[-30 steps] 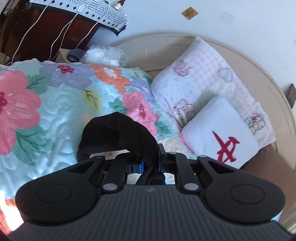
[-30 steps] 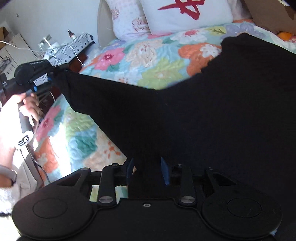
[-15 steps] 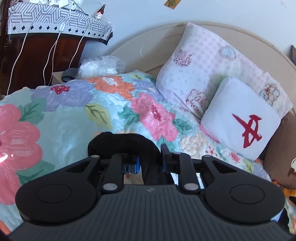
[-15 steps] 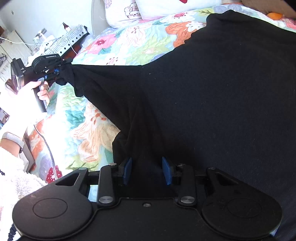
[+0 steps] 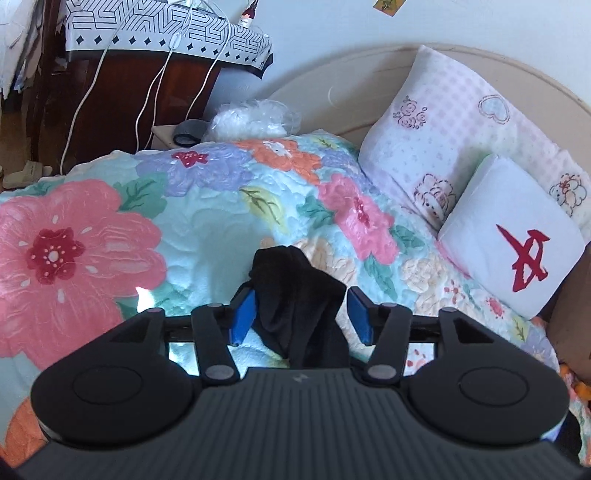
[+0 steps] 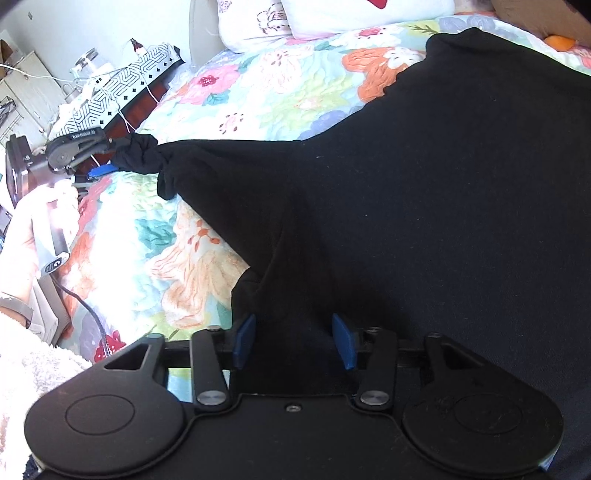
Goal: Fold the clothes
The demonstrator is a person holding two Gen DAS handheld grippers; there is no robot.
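A black garment (image 6: 406, 184) lies spread over the floral quilt (image 6: 258, 92), one sleeve stretched out to the left. In the right wrist view my left gripper (image 6: 114, 157) is at the bunched sleeve end (image 6: 140, 155). In the left wrist view that bunch (image 5: 295, 295) sags between the blue pads (image 5: 243, 314) of my left gripper (image 5: 301, 314). Its jaws are opening and a gap shows on the right side. My right gripper (image 6: 294, 339) sits low at the garment's near edge. Its jaws are opening too, with a ridge of black cloth between the pads (image 6: 343, 341).
Two pillows, a pink checked one (image 5: 443, 147) and a white one with a red character (image 5: 517, 240), lean on the beige headboard (image 5: 332, 92). A wooden nightstand with a patterned cloth and cables (image 5: 166, 33) stands left of the bed. A person's hand (image 6: 37, 221) holds the left gripper.
Both grippers' jaws have spread apart. The left one let the sleeve end slump onto the quilt as it sank. The right one came lower over the garment's edge.
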